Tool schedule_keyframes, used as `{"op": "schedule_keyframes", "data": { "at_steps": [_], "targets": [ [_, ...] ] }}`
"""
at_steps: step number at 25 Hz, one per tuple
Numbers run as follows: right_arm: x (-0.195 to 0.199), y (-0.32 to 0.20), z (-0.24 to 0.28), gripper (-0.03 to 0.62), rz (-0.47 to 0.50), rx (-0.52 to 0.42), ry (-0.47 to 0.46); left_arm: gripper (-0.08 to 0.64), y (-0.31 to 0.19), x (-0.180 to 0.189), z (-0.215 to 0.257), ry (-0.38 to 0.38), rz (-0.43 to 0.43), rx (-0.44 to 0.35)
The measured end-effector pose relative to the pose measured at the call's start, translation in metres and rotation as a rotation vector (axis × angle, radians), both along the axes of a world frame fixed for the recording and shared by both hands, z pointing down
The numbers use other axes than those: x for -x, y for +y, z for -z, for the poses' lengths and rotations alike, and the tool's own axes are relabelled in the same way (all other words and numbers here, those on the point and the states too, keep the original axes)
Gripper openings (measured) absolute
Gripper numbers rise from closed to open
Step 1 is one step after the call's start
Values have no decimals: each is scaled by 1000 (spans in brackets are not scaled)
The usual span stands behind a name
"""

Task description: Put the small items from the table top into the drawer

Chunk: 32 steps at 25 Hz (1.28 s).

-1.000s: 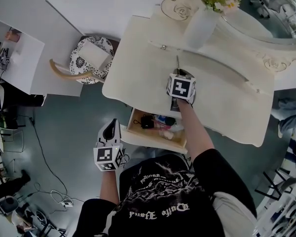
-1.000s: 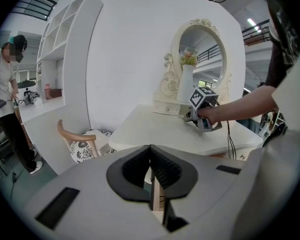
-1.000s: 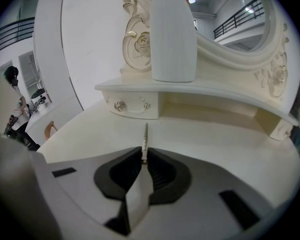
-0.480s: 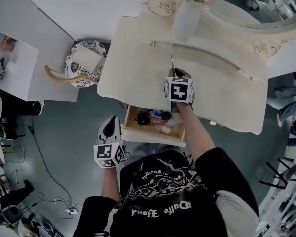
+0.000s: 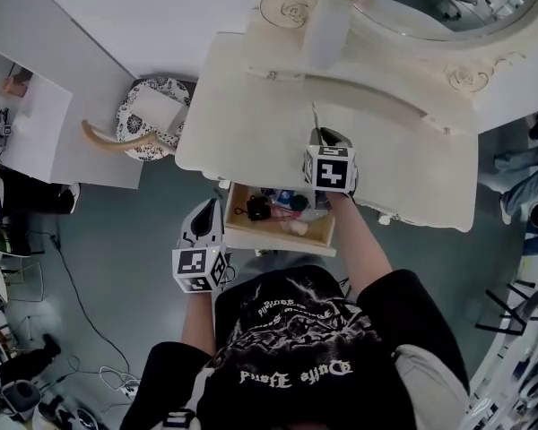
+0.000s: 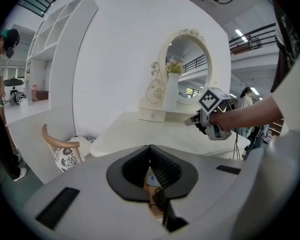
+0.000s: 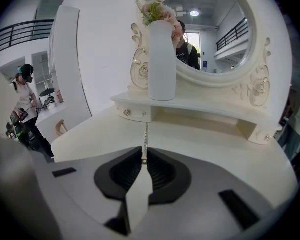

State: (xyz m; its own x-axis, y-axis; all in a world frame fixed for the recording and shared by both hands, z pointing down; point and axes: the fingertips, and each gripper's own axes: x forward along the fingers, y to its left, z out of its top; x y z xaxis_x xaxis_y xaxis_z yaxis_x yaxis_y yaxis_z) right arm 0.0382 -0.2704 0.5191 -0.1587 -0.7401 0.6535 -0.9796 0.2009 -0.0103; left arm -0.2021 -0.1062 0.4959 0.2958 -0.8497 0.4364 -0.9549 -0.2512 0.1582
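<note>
In the head view I am holding my right tongs (image 5: 321, 138) over the table (image 5: 242, 124), clenched on a slim tool (image 5: 316, 116) whose thin end is sticking out ahead of the jaws. The open drawer (image 5: 282, 242) is lying just behind and below these tongs, with several small items already sitting in it. I judge the tool is the piece now on its way there, and it needs bringing back over the rim before I let go. My left tongs (image 5: 206, 218) are hanging off the table edge, just beside the drawer's left end. That is probably to leave the opening free for the other hand.

In the left gripper view my left tongs (image 6: 151, 156) are pressing their jaws together on nothing. Through the slot beneath them some of the drawer's contents are showing, so they are pointing down into it. My right tongs are showing ahead and to the right, above the table.

In the right gripper view my right tongs (image 7: 144, 159) are gripping the tool (image 7: 145, 136) at its flat white handle. The metal stem is running straight out from the jaws toward the vase (image 7: 161, 59). I am pinching the wide part, I think, because the stem is too thin to hold steady. Whether the tip is touching the table I cannot tell.
</note>
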Motion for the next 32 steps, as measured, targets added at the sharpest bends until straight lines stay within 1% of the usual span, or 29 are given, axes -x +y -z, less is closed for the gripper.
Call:
{"op": "schedule_keyframes", "data": {
  "at_steps": [7,13,18,25,29,32],
  "targets": [
    [-10,27,8,43,0,-13,5,15,3,-15,3,-2,-66,-14],
    [-20,50,11,43,8,-23,49,15,1,-29,6,10,-108,-32],
    [-30,65,10,42,-11,-20,46,15,-2,-39,8,21,-132,-46],
    [-39,92,8,41,-27,-15,37,15,0,-51,8,6,-185,-55],
    [-32,113,-1,43,-14,12,32,15,4,-52,4,-2,-205,-43],
    [-33,125,-1,43,-10,11,24,15,3,-62,2,6,-221,-45]
  ]
}}
